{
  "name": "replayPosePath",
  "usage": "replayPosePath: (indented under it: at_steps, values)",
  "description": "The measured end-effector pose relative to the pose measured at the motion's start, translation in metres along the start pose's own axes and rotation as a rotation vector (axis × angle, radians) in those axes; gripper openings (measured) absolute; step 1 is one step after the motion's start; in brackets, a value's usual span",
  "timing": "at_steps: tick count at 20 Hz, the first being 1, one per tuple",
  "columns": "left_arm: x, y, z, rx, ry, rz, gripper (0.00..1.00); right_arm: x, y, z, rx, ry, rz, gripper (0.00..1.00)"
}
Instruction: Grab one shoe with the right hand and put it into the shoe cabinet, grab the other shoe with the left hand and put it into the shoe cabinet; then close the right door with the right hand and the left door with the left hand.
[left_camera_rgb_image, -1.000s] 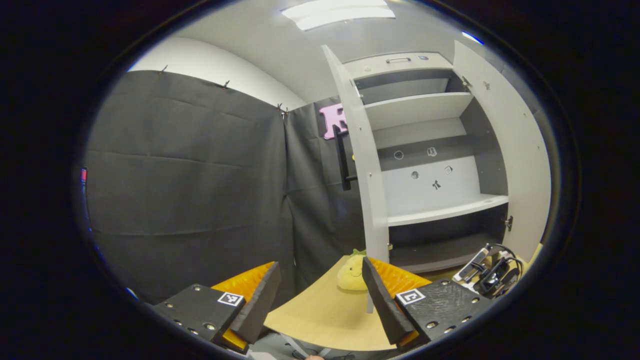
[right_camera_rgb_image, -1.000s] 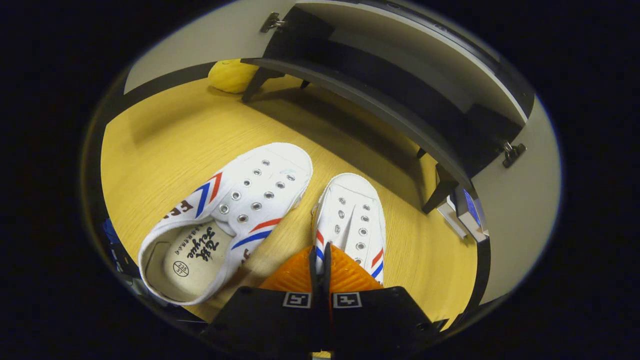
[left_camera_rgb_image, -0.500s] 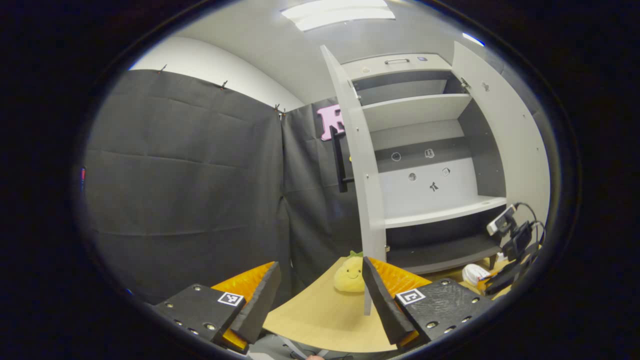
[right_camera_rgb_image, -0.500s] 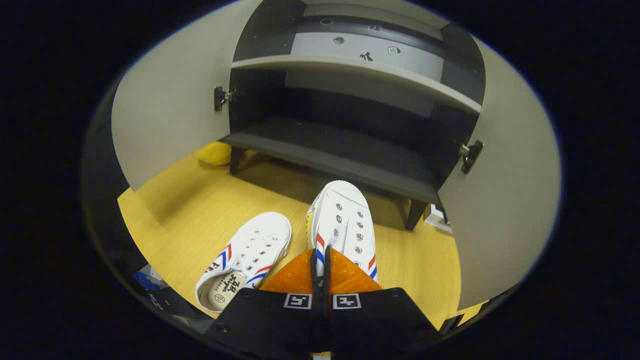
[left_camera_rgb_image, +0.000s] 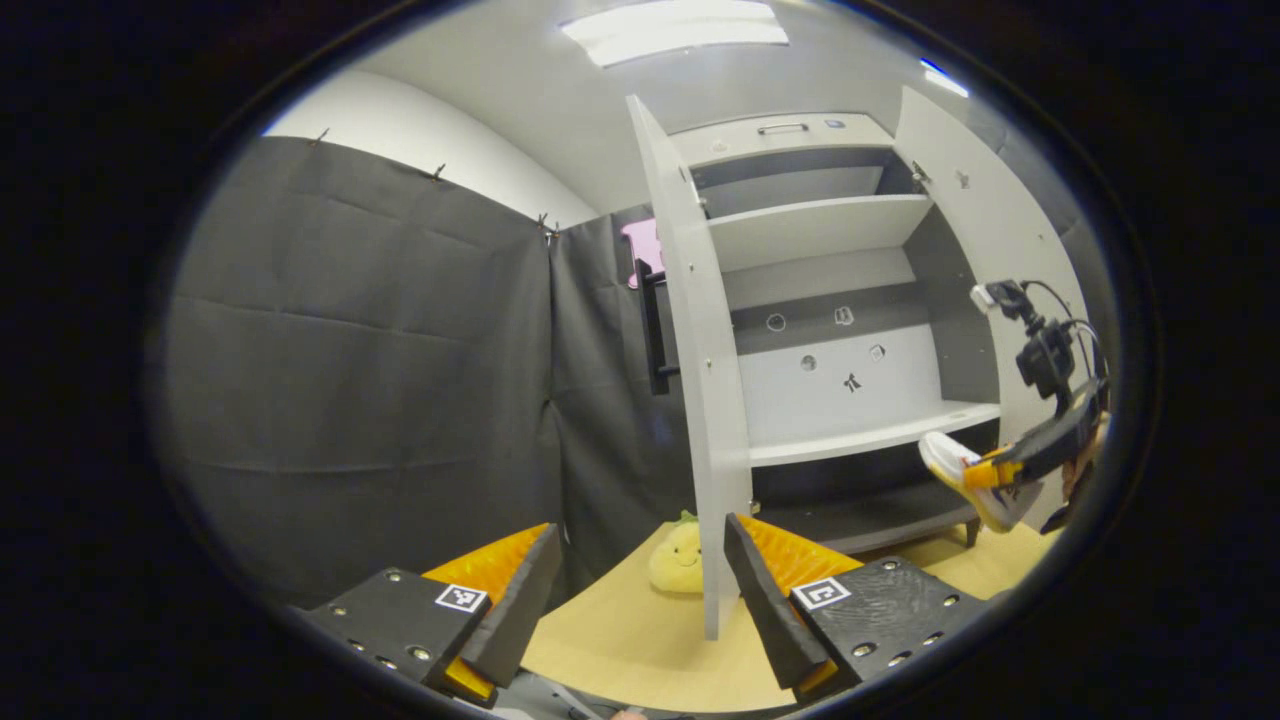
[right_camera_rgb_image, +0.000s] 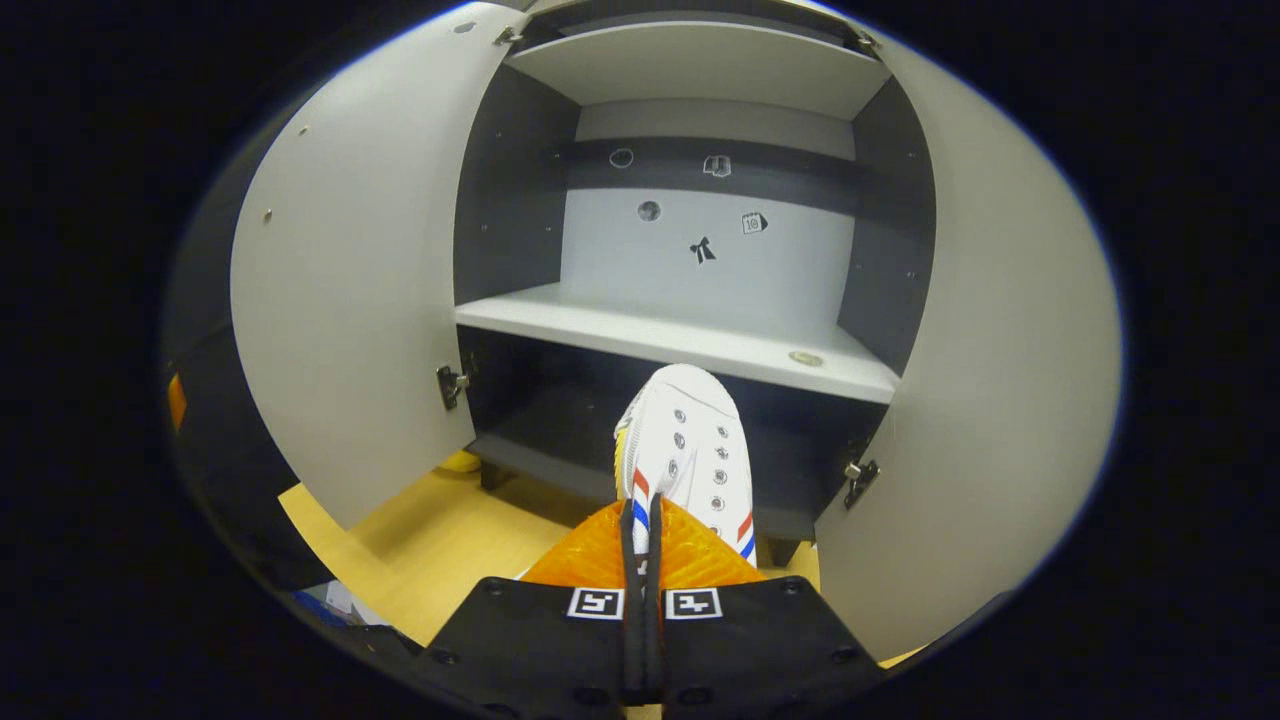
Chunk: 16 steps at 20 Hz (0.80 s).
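Observation:
A white shoe with red and blue stripes hangs in the air in front of the shoe cabinet, toe toward the lower white shelf. My right gripper is shut on the shoe's rim. In the left gripper view the same shoe and the right gripper are at the right, level with the lower shelf. My left gripper is open and holds nothing, low over the wooden table. Both cabinet doors stand open: the left door and the right door.
A yellow plush toy sits on the table beside the left door's foot. The left door's dark handle faces the black cloth wall. The cabinet's dark bottom shelf lies under the white one.
The right gripper has lifted the shoe off the table up to the height of the lower white shelf. The other shoe has dropped out of the right gripper view. The left gripper barely moved.

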<state>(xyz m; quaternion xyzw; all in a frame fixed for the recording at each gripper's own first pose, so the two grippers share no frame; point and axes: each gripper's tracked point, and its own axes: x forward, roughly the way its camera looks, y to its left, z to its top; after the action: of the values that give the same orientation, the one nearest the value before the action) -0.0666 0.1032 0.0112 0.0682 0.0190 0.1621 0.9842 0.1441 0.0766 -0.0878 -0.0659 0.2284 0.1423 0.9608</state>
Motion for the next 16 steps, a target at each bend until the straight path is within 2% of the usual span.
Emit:
replayPosePath:
  at_steps: [4,11,16]
  values:
    - [-0.002,0.004,-0.007,-0.005,0.013,0.022,0.94,0.012,-0.011,0.053,-0.012,-0.096,-0.01,0.01]
    - [-0.011,0.024,-0.014,-0.01,0.034,0.073,0.94,0.074,-0.037,0.142,0.047,-0.178,-0.061,0.01]
    - [-0.018,0.032,-0.01,0.008,0.035,0.095,0.94,0.134,-0.055,0.171,0.071,-0.155,-0.11,0.01]
